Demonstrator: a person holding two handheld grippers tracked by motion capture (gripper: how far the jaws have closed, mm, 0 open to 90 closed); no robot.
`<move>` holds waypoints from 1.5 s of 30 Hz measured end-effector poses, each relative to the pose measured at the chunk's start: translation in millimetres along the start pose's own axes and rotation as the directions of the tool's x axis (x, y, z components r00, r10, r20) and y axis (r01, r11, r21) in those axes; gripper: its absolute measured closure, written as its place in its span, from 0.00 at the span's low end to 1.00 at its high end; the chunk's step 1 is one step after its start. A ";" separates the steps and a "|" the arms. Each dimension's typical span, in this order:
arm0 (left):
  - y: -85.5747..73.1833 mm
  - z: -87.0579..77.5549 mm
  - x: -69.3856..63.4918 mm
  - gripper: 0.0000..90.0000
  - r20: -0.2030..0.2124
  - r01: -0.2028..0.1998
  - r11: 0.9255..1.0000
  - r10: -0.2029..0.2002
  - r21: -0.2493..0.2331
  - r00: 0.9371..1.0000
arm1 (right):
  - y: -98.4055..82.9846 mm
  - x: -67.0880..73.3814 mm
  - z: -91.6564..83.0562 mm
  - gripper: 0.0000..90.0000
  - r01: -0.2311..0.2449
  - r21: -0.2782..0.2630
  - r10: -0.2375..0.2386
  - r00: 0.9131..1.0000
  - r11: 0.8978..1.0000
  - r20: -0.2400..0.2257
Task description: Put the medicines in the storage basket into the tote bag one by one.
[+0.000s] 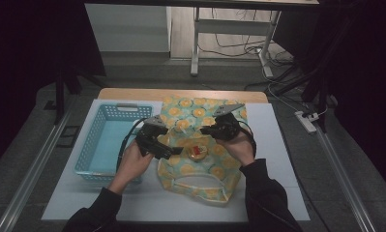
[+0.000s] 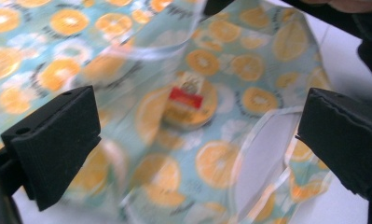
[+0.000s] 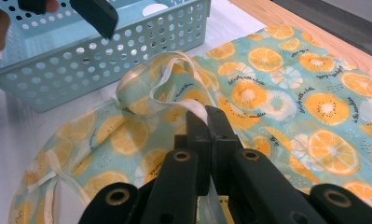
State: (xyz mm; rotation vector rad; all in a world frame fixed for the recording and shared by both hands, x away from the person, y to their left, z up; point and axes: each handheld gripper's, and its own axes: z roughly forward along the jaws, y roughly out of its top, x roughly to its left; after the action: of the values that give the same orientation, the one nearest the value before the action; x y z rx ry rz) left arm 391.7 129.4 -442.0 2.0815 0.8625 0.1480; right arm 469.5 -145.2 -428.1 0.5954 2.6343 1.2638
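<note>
Item: fruit-print bag (image 1: 200, 145), rim clenched in right claw (image 3: 207, 122); left claw (image 2: 193, 140) released.
Risk: rim may be tugged free, closing the mouth over the round tin (image 1: 197, 152) at 6 o'clock.

Basket (image 1: 108, 140) left of bag (image 1: 200, 145) (tin (image 1: 197, 152) on bag).

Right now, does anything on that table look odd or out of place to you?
One thing: a small round tin with a red label lies on the orange-print cloth bag rather than in it or in the blue basket. The bag's rim is rumpled where the right gripper pinches it. Nothing looks spilled or broken.
</note>
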 end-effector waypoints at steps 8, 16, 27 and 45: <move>-15.7 -24.6 14.8 0.00 -0.081 0.024 1.000 -0.024 0.000 0.996 | -0.3 0.6 1.5 1.00 0.001 0.006 -0.001 1.000 1.000 -0.001; -30.0 -46.8 34.4 0.00 -0.151 0.059 0.998 -0.057 0.012 0.987 | -0.5 0.5 1.6 1.00 0.001 0.005 -0.001 1.000 1.000 -0.001; -48.5 -60.0 56.5 0.00 -0.224 0.143 0.989 -0.131 0.040 0.966 | -0.6 0.6 2.1 1.00 0.004 0.005 -0.004 1.000 1.000 0.001; -71.0 -36.8 91.6 0.00 -0.266 0.198 0.959 -0.141 0.202 0.954 | -0.5 1.3 2.9 1.00 0.006 0.008 -0.006 1.000 1.000 -0.002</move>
State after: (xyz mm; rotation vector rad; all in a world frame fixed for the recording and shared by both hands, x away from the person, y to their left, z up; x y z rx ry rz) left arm 409.1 239.6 -490.4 2.2167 1.2593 0.2310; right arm 469.0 -142.9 -430.2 0.5877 2.6415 1.2534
